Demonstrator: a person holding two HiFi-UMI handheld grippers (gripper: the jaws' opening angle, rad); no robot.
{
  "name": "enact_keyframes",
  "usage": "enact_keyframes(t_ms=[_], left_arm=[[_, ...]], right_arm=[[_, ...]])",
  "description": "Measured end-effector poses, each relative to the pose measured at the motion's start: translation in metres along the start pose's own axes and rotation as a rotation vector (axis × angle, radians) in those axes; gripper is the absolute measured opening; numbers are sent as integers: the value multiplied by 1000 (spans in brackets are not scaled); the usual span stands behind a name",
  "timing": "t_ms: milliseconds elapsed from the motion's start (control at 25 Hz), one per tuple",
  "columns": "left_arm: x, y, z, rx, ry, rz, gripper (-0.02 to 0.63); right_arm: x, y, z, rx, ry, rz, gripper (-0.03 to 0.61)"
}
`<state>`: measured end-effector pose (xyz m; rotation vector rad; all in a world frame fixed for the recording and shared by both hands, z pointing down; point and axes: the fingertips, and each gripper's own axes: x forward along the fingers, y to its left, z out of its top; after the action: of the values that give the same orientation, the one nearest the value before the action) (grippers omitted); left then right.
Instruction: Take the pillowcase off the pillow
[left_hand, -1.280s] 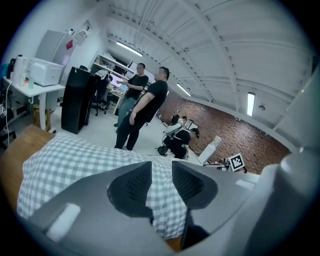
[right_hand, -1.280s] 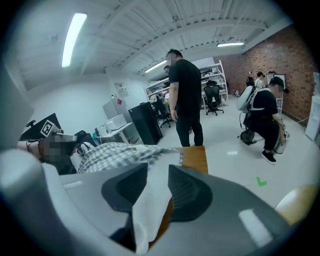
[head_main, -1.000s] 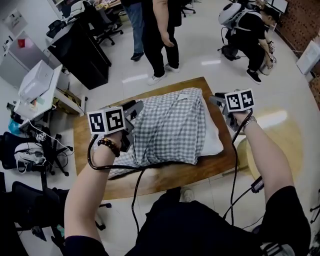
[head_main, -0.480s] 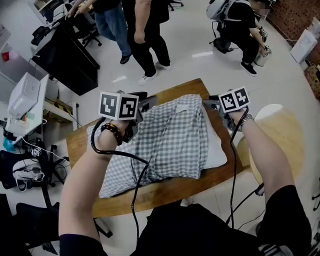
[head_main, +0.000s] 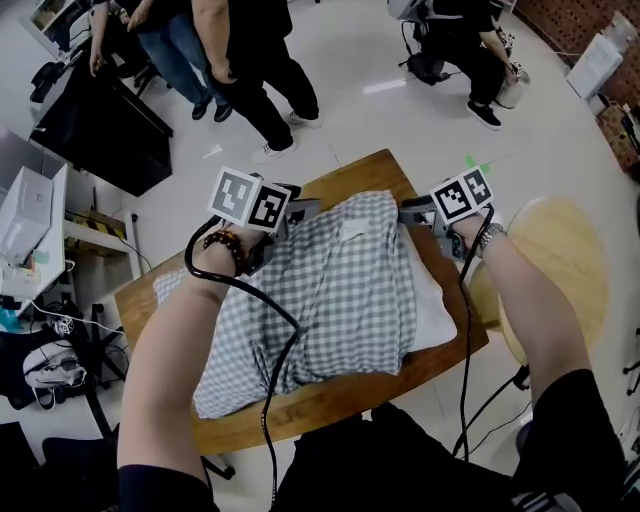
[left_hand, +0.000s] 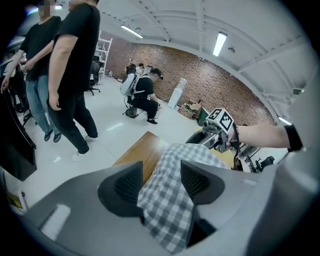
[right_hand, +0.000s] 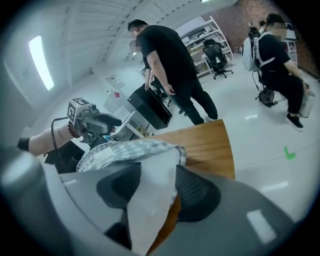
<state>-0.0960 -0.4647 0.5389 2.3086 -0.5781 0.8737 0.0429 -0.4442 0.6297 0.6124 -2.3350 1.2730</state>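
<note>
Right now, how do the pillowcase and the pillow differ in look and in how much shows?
The pillowcase is grey-and-white checked; the pillow is plain white. The pillowcase lies rumpled and shows almost whole from above; the pillow shows only as a strip sticking out along the right side, the rest covered by the pillowcase. Both lie on the wooden table.

The grey-checked pillowcase (head_main: 340, 290) lay rumpled over the white pillow (head_main: 432, 305) on the table (head_main: 330, 385), the pillow's right edge uncovered.

Before you are one pillow (head_main: 432, 300), one checked pillowcase (head_main: 340, 290), one wooden table (head_main: 352, 176), one round stool (head_main: 560, 262), two standing people (head_main: 255, 60) (head_main: 172, 50) and one crouching person (head_main: 465, 45).
</note>
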Motion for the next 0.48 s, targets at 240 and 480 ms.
enact_keyframes(t_ms=[240, 480], left_arm=[[34, 26, -21, -34, 114, -97, 226], [44, 33, -29, -80, 243, -202, 222]], right_arm=[[21, -5, 3, 45, 23, 44, 224], [21, 9, 24, 85, 12, 104, 216]])
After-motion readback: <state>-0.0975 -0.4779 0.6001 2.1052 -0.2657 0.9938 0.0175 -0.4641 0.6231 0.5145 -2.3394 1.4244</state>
